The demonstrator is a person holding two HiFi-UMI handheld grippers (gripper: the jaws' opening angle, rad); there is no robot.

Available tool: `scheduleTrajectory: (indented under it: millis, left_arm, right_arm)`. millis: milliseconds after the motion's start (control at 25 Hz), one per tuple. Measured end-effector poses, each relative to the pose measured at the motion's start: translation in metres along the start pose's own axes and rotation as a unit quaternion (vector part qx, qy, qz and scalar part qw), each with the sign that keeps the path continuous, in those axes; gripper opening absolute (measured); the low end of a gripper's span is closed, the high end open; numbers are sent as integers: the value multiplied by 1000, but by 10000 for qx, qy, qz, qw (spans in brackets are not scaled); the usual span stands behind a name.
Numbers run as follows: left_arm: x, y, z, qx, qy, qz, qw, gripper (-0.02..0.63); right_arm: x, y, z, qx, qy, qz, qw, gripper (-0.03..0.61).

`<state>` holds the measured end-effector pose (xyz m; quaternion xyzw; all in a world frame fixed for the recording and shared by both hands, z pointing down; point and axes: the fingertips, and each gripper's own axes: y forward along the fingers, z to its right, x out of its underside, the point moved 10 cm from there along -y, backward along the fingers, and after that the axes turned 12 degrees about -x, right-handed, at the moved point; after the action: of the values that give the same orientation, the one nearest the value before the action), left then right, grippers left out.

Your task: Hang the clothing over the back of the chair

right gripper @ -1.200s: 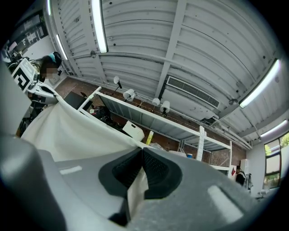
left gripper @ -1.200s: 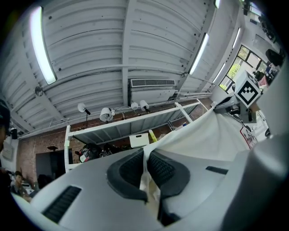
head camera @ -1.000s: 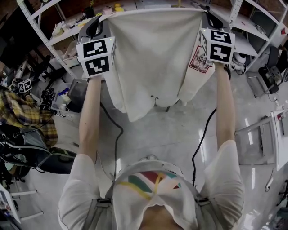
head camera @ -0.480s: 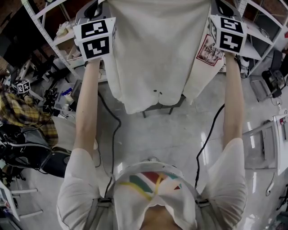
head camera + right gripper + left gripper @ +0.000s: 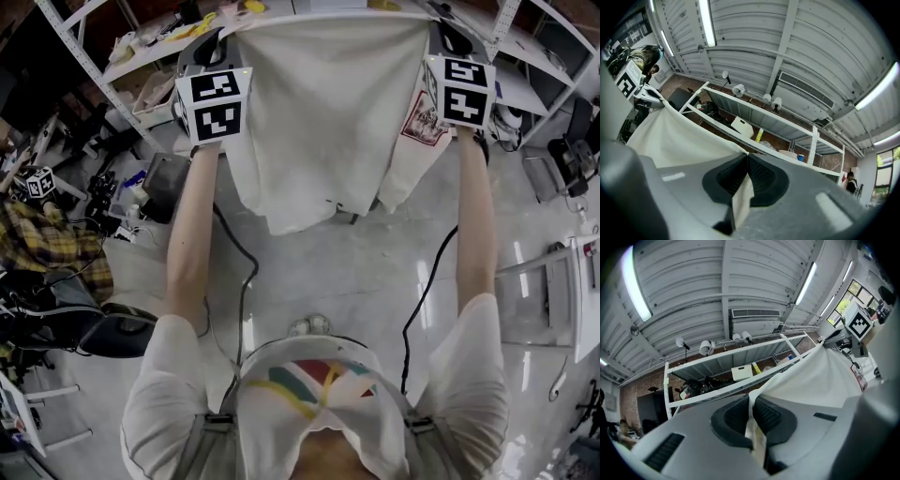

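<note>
Holding one white garment point(image 5: 319, 112) | two grippers: left gripper point(image 5: 751, 420), right gripper point(image 5: 746, 180) | jaws clamped on it

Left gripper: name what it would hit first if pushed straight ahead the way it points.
Probably the white metal shelving rack, near its white box. The left gripper, fingers shut on the cream cloth garment, points at that shelf with nothing visible between, though depth is unclear.

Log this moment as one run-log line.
left claw: shut on garment | right claw: shut on garment | garment: held up, spread between them
</note>
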<state>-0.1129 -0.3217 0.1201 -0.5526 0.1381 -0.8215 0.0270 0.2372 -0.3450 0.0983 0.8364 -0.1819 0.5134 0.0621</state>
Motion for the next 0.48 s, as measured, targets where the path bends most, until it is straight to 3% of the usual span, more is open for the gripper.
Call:
scheduleTrajectory:
  millis: [280,480]
  left_arm:
    - [35,-2,13,112,-38,-227,9997,15]
    - [25,-2,8,102,-118,-16,9999,15]
  right_arm:
    - [19,-2,-13,-76,-294,-236,9993,9]
    - [-1,-23,-13,150,-377,-23,9992,9]
